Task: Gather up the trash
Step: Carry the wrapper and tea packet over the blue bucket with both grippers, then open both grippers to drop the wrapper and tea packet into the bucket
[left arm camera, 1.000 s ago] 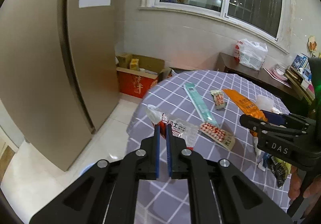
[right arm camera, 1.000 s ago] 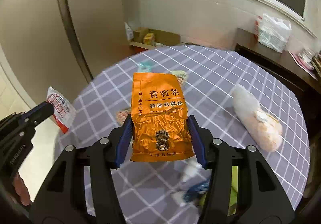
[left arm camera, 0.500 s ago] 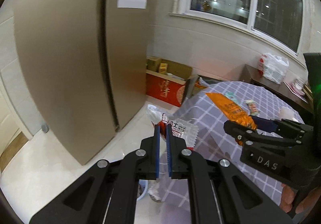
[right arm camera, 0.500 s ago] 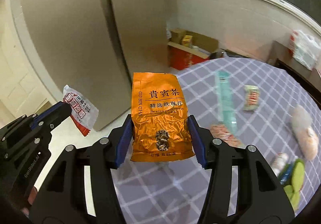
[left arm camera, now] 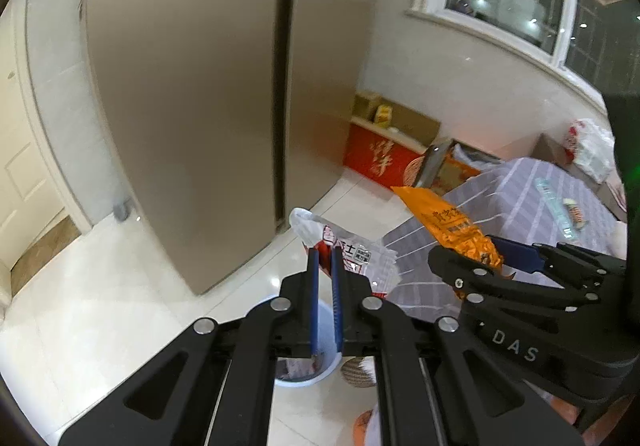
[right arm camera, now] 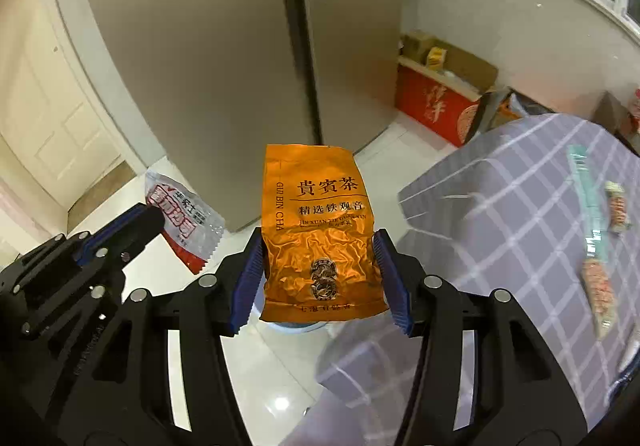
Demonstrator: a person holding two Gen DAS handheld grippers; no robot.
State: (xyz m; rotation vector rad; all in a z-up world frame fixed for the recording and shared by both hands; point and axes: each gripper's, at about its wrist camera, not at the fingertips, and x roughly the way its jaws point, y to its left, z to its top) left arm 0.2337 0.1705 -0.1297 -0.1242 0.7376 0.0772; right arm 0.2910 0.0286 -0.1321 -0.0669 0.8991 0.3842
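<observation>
Fridge [left arm camera: 192,94] fills the back of both views, tall and beige, with white floor [left arm camera: 100,298] spreading before it. Table [right arm camera: 520,246], under a grey checked cloth, sits to the right, and a few wrappers lie near its far edge. Bin [left arm camera: 304,370], white-rimmed, stands on the floor just off the table's near edge, mostly hidden under the grippers in both views. Right gripper [right arm camera: 320,278] is clamped across the sides of an orange tea bag [right arm camera: 316,230], holding it upright above the bin's rim. Left gripper [left arm camera: 325,286] has its jaws pressed together on a clear wrapper [left arm camera: 348,250] with red print, which sticks up past the tips, above the floor beside the bin. The step in hand looks like the carry to the bin: both pieces of trash are off the table and nearly over it. The next move calls for centring each gripper over the bin mouth and then letting go, the light wrapper low enough that it does not drift past the rim.
</observation>
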